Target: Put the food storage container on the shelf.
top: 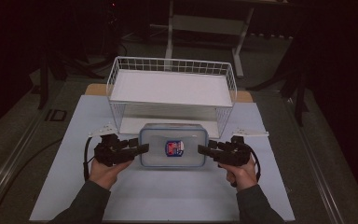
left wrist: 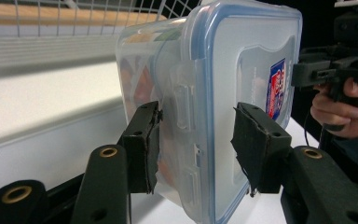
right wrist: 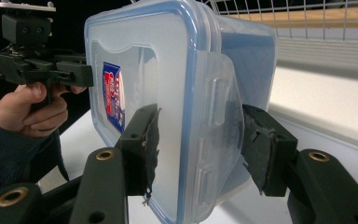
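Note:
A clear plastic food container (top: 173, 144) with a blue-rimmed lid and a red and blue label sits between my two grippers, just in front of the wire rack. My left gripper (top: 142, 149) is shut on its left end, with one pad on the lid and one under the base (left wrist: 198, 140). My right gripper (top: 201, 150) is shut on the right end in the same way (right wrist: 198, 144). The container (left wrist: 242, 60) holds something orange, blurred through the wall. Each gripper view looks across the lid (right wrist: 168, 56) to the other hand.
A white wire rack (top: 172, 65) with an upper shelf and a low open bay stands right behind the container. A pale mat (top: 168, 200) covers the table, with bare room towards the front. Dark floor and table legs lie beyond.

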{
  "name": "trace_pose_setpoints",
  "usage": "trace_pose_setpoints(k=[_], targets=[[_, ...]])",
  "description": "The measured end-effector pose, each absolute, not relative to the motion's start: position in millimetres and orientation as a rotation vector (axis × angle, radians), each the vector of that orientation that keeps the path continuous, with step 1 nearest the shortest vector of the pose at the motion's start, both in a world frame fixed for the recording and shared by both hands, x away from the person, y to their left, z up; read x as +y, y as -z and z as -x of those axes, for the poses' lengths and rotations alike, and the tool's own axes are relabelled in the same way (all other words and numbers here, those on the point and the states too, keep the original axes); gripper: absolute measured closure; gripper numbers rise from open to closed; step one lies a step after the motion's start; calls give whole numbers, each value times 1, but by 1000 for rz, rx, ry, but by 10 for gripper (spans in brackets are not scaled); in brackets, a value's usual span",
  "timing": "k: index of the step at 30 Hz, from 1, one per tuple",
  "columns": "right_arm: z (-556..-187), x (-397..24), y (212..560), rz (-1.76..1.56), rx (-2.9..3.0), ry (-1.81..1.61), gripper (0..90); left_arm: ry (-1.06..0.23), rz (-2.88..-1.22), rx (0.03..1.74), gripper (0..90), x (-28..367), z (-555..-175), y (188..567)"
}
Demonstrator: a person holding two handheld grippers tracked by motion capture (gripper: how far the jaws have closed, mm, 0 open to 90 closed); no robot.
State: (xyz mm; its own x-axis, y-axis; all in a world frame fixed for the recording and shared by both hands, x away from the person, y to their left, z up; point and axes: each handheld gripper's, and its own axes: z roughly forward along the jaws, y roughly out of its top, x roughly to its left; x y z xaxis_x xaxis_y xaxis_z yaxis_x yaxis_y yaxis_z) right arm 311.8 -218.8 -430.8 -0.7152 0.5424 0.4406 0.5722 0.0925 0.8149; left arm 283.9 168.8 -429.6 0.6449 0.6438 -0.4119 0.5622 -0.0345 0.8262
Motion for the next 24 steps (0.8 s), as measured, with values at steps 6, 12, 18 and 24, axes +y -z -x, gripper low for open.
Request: trace_pose_setpoints(k=[6,12,18,24], targets=[[-315,-218,422,1169,-2295,1763,485,-105,-1684,985,518,169,-287,419],[-319,-217,413,1157,-2300,1786,487,-123,-1666,974,518,170,-291,410],[-322,-215,403,1149,-2312,1796,486,-133,-1657,967,518,172,-294,402],[-326,-213,395,1136,-2314,1817,487,-155,-1660,952,518,174,-297,391]])
